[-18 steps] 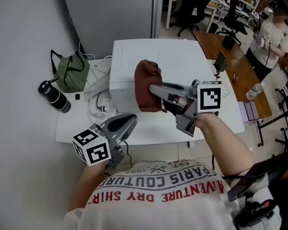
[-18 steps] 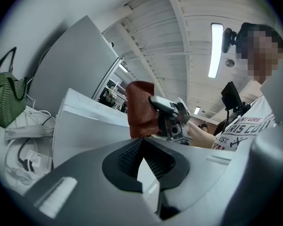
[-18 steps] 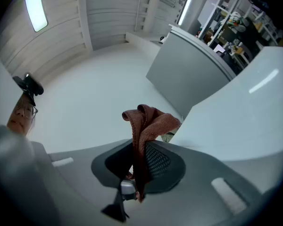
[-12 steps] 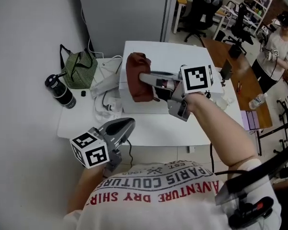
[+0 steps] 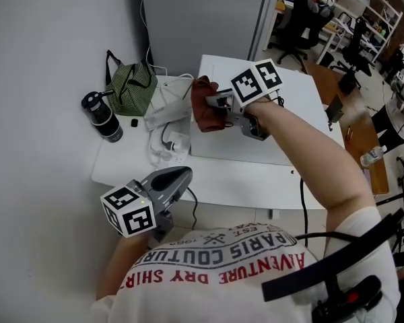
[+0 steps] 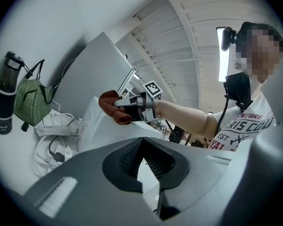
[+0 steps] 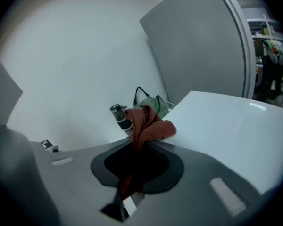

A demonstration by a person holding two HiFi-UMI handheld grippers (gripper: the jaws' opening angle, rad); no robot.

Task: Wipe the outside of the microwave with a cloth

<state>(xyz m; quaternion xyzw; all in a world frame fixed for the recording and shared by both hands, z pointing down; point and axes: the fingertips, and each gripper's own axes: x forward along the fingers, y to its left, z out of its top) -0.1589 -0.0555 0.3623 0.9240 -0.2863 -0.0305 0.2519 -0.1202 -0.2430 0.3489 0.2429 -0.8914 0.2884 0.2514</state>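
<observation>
The white microwave (image 5: 283, 113) stands on a white table (image 5: 121, 170). A rust-brown cloth (image 5: 207, 106) rests on the left part of its top, near the left edge, and my right gripper (image 5: 217, 101) is shut on it. In the right gripper view the cloth (image 7: 144, 126) bunches out of the closed jaws above the microwave's top (image 7: 226, 121). My left gripper (image 5: 180, 177) hangs low at the table's front edge, shut and holding nothing. From the left gripper view the cloth (image 6: 112, 108) and the right gripper (image 6: 122, 108) show over the microwave (image 6: 104, 126).
Left of the microwave lie a green striped bag (image 5: 129, 89), a black bottle (image 5: 102, 116) and white cables with a power strip (image 5: 165, 123). A grey cabinet (image 5: 202, 19) stands behind. Office chairs and desks fill the far right.
My right gripper has carried the cloth across the microwave's top toward its left edge. The head camera has shifted, so the scene sits more to the right. The left gripper has stayed put.
</observation>
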